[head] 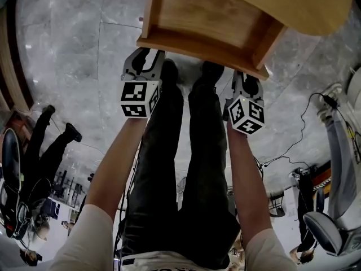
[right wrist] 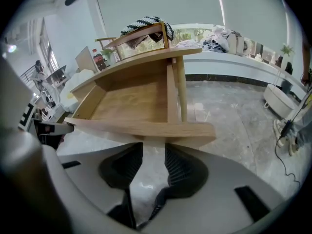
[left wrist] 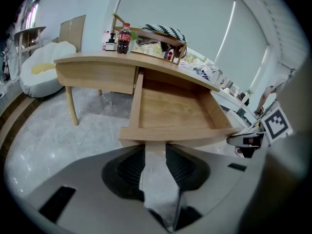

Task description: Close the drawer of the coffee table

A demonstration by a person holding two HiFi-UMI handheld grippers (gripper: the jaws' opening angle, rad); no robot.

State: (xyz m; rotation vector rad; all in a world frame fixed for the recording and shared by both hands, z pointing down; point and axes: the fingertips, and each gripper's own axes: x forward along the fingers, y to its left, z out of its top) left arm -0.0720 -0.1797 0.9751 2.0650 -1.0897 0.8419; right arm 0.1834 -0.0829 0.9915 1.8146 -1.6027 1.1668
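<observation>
Just past the left hand-held gripper (jaws apart) sits the drawer.

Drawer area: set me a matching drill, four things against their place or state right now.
1. drawer
2. bottle
3. left gripper
4. beanbag

A. standing on the tabletop
B. fingers apart, close to the drawer front
C. pulled out, empty
D. white, left of the tabletop in the left gripper view

Pairs: 1-C, 2-A, 3-B, 4-D
</observation>
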